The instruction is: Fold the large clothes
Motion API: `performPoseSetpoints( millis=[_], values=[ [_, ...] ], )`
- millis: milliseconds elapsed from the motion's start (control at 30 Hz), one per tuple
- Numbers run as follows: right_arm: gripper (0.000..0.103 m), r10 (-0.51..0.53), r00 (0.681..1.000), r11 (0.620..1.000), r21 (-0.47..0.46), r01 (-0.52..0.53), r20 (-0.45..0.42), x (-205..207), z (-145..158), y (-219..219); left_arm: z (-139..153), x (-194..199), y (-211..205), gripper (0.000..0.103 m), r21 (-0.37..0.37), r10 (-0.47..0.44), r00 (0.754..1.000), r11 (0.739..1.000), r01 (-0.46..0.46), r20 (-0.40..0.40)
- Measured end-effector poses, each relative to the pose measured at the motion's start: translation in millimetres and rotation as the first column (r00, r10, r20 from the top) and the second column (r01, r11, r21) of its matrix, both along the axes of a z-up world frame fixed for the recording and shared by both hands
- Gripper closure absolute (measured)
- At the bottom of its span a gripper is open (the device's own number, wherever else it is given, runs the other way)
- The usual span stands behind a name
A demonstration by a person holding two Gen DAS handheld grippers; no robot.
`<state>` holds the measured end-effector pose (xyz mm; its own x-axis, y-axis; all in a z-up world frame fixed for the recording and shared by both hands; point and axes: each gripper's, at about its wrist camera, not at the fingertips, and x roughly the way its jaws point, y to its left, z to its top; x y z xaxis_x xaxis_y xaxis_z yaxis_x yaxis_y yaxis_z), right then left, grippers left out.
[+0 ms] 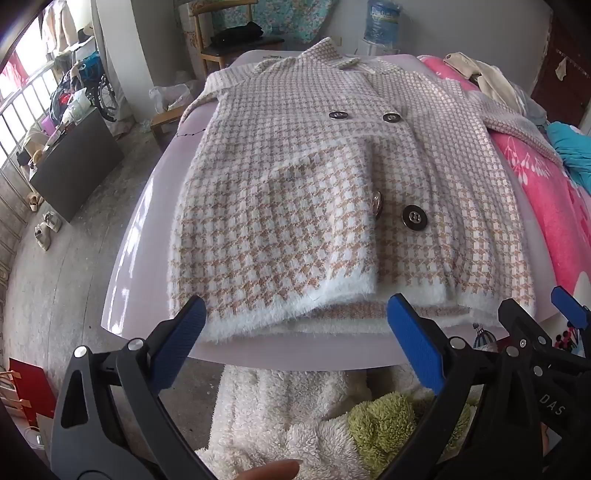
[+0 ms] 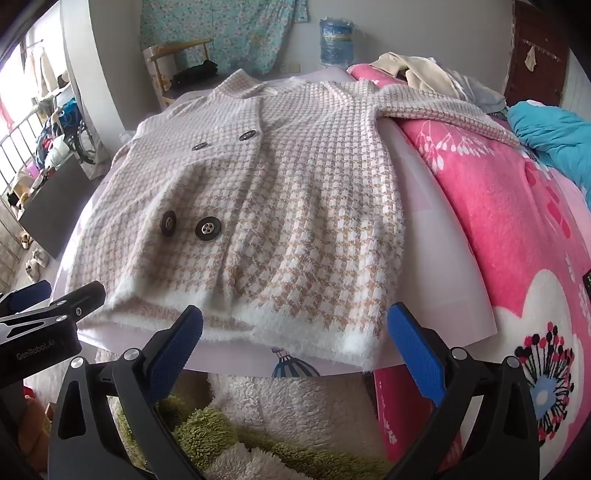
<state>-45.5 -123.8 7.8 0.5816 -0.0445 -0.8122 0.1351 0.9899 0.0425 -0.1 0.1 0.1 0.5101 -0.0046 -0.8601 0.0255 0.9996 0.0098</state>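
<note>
A beige-and-white houndstooth knit coat (image 1: 295,206) with dark buttons lies flat on a pale board (image 1: 125,258), collar far, fuzzy white hem near. Its left sleeve is folded across the front; the other sleeve (image 2: 443,110) stretches right over a pink blanket. My left gripper (image 1: 295,325) stands open just before the left part of the hem, nothing between its blue pads. My right gripper (image 2: 295,332) is open before the right part of the hem (image 2: 295,325), also holding nothing. Each gripper shows at the edge of the other's view.
A pink flowered blanket (image 2: 498,221) covers the bed on the right, with a teal cloth (image 2: 554,133) and beige clothes (image 2: 417,70) on it. White and green fleece (image 2: 280,417) hangs below the board. A wooden chair (image 1: 221,40), a water jug (image 1: 382,22) and floor clutter stand beyond.
</note>
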Motion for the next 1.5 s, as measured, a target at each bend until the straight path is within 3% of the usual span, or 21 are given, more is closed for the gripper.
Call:
performPoseSetpoints(
  millis=[1500],
  values=[
    [0.005,-0.008,1.000,1.000,-0.002,0.008,0.010,-2.5,1.2,-0.3,-0.3,-0.4,-0.8,0.008,0.010,0.002,1.000,1.000,-0.002,0.002]
  ],
)
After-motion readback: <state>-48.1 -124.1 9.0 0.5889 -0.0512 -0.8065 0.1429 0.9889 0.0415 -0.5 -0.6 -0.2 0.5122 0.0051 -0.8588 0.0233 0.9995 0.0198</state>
